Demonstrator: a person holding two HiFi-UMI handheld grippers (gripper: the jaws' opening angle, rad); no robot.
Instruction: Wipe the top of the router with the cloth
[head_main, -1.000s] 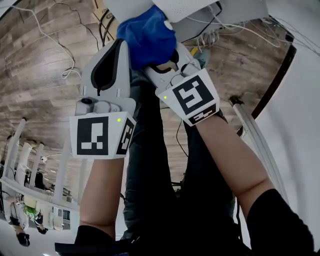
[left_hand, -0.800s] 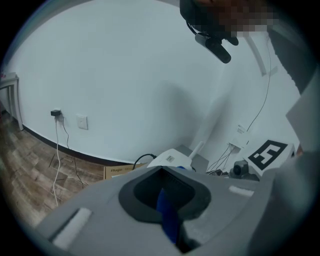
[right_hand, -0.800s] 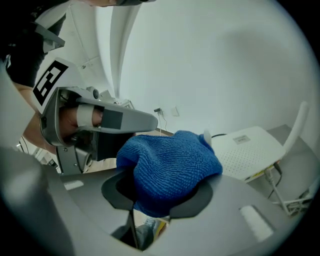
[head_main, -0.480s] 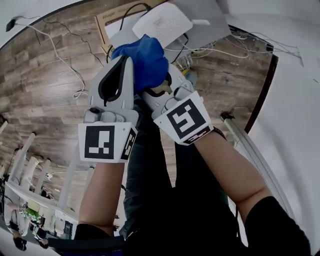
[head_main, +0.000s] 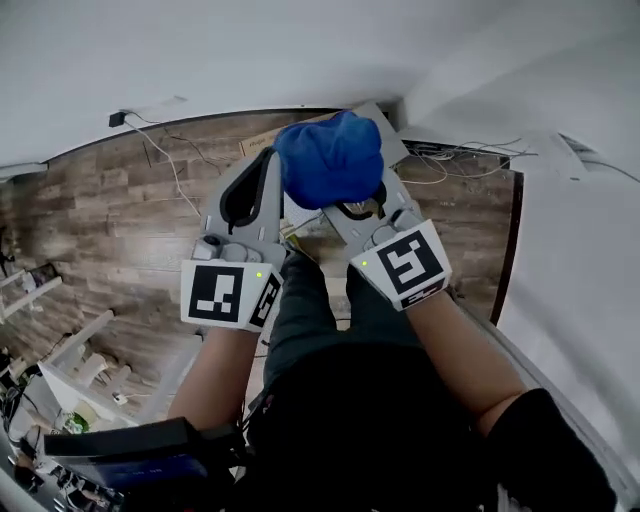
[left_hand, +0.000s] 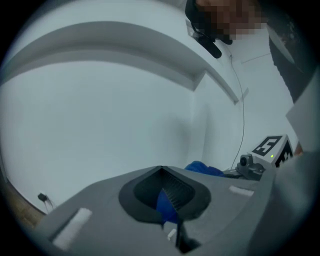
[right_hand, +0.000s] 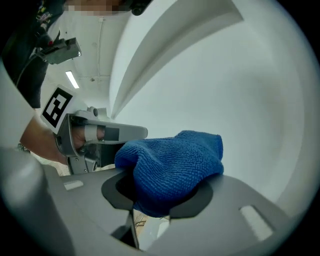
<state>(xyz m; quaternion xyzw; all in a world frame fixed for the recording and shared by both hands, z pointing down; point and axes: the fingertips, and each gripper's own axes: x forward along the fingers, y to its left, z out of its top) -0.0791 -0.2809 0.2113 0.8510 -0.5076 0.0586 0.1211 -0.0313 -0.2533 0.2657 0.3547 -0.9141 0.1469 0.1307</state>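
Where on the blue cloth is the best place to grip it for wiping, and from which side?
Grip the gathered base of the cloth, coming from the person's side, as the right gripper does: its jaws are shut on the folds, so the rounded wad bulges past the tips as a wiping face. The left gripper appears to pinch an edge.

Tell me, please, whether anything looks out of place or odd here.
The blue cloth is bunched into a ball and held in the air. The right hand-held gripper pinches it, and apparently the left hand-held gripper does too, so it is not spread flat for wiping. No router is clearly in view.
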